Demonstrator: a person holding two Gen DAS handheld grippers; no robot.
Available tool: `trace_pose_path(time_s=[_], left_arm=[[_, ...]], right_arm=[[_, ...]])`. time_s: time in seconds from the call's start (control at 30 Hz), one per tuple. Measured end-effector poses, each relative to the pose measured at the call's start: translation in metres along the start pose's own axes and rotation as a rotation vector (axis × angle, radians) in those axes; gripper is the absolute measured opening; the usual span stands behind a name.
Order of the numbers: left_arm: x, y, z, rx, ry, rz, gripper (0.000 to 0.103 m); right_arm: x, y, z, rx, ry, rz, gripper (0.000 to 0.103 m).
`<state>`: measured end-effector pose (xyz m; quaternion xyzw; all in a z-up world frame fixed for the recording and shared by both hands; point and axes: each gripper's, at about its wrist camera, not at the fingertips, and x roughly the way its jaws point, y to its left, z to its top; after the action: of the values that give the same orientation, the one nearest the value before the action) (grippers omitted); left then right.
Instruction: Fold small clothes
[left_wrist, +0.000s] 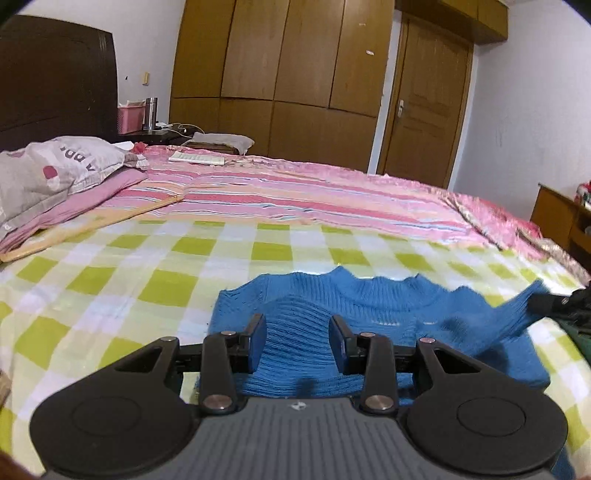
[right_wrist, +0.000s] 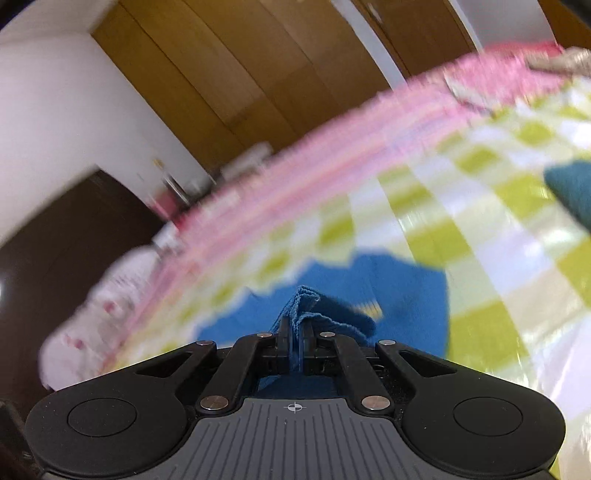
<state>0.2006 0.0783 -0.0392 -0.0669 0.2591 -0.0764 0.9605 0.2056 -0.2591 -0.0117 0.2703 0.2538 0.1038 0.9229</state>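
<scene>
A small blue ribbed knit sweater (left_wrist: 376, 314) lies on the green-and-white checked sheet (left_wrist: 110, 280). My left gripper (left_wrist: 297, 328) is open just over the sweater's near part, with fabric showing between its fingers. My right gripper (right_wrist: 294, 332) is shut on a bunched edge of the blue sweater (right_wrist: 402, 291) and holds it lifted above the sheet (right_wrist: 480, 258). The right wrist view is motion-blurred. The right gripper also shows at the right edge of the left wrist view (left_wrist: 565, 301), pulling one sweater corner up.
A grey pillow (left_wrist: 44, 173) on pink bedding lies far left, by a dark headboard (left_wrist: 55, 77). A pink striped cover (left_wrist: 295, 192) spans the far bed. A dark teal garment (right_wrist: 572, 188) lies to the right. A wooden wardrobe (left_wrist: 280, 70) and door stand behind.
</scene>
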Motion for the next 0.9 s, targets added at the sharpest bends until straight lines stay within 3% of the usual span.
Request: trace_pose_path(time_s=[0.07, 0.17, 0.23, 0.4, 0.6, 0.73, 0.8, 0.9], left_arm=[[0.009, 0.000, -0.007, 0.007, 0.042, 0.014, 0.042], [0.024, -0.001, -0.023, 0.057, 0.147, 0.070, 0.043], [0.019, 0.000, -0.025, 0.069, 0.140, 0.065, 0.043], [0.013, 0.007, -0.022, 0.030, 0.127, 0.073, 0.043], [0.007, 0.013, -0.015, 0.007, 0.058, 0.091, 0.043], [0.019, 0.020, -0.015, -0.009, 0.098, 0.134, 0.043], [0.026, 0.025, -0.020, 0.001, 0.144, 0.168, 0.044], [0.022, 0.031, -0.023, -0.001, 0.147, 0.178, 0.045]], right_arm=[[0.005, -0.002, -0.005, -0.050, 0.024, -0.063, 0.003], [0.020, -0.016, -0.020, -0.066, 0.144, -0.160, 0.004], [0.019, -0.019, -0.026, -0.070, 0.176, -0.169, 0.009], [0.009, -0.018, -0.018, -0.053, 0.131, -0.175, 0.010], [0.011, -0.008, -0.008, -0.104, 0.089, -0.181, 0.011], [0.032, -0.010, -0.017, -0.177, 0.149, -0.273, 0.011], [0.033, -0.013, -0.020, -0.190, 0.152, -0.275, 0.011], [0.026, -0.010, -0.017, -0.201, 0.145, -0.287, 0.014]])
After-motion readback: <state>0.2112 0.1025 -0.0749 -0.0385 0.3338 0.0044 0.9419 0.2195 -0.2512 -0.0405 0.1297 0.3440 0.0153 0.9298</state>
